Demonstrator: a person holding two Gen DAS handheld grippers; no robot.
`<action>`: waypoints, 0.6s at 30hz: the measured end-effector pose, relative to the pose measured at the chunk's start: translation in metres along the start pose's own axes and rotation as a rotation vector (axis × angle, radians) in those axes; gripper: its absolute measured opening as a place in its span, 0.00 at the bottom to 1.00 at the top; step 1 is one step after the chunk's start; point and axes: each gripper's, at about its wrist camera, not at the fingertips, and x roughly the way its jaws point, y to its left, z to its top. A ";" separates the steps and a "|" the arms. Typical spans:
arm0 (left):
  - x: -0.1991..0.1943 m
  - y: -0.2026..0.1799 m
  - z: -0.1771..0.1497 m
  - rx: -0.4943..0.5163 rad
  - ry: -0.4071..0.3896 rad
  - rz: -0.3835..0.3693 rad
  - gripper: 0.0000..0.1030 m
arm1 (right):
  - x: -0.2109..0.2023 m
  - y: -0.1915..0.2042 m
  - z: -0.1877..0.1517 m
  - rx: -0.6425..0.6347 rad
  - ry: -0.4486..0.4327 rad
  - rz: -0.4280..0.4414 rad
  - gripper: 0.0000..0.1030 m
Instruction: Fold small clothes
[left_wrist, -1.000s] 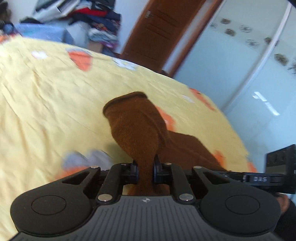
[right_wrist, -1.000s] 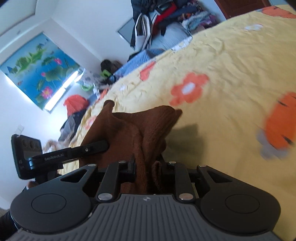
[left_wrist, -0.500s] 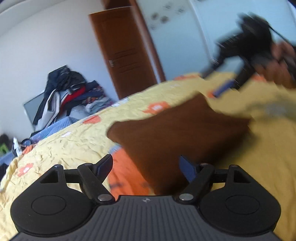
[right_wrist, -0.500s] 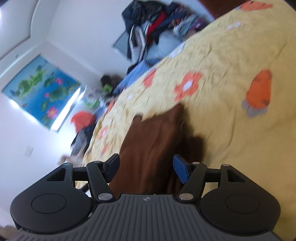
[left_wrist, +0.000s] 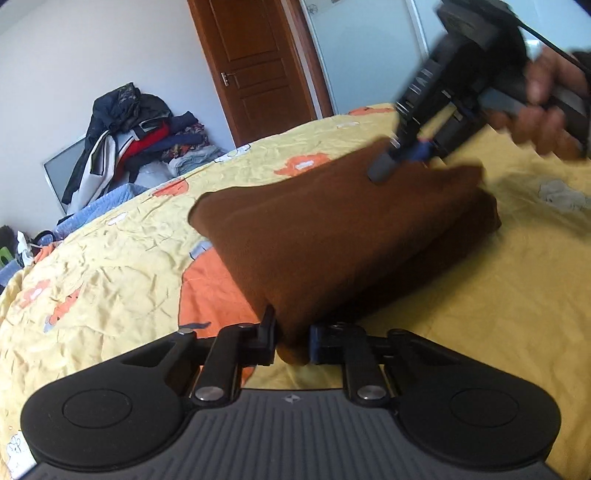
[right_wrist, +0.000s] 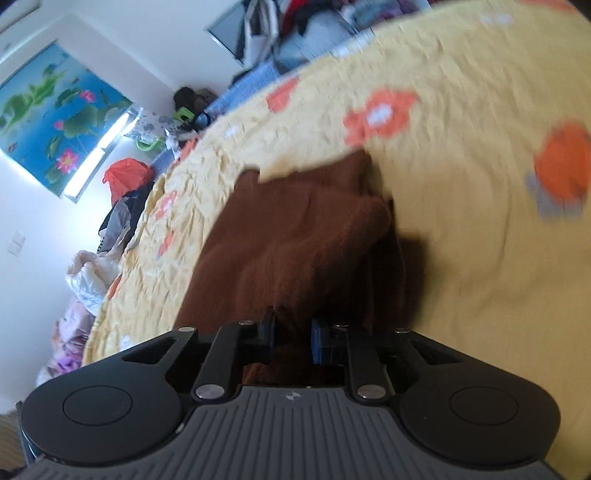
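The brown cloth (left_wrist: 343, 229) lies folded over on the yellow bedsheet (left_wrist: 110, 258), well in from its edges. Both grippers have just been closing: the left gripper (left_wrist: 292, 341) pinches its near corner, the right gripper (right_wrist: 292, 338) another edge. At least one further fold seems left.

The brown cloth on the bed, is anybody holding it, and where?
Yes. The left gripper pinches the brown cloth at its near corner, and the right gripper pinches its near edge. Both jaws have just closed on it.
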 end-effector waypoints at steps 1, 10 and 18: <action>0.000 -0.001 -0.002 0.002 -0.004 -0.002 0.13 | 0.001 -0.001 0.004 -0.026 -0.009 -0.019 0.21; -0.017 0.041 -0.010 -0.225 0.064 -0.188 0.20 | -0.035 -0.021 -0.024 0.078 -0.069 0.068 0.67; 0.028 0.122 -0.031 -0.970 0.201 -0.474 0.51 | -0.036 -0.038 -0.054 0.168 0.002 0.032 0.67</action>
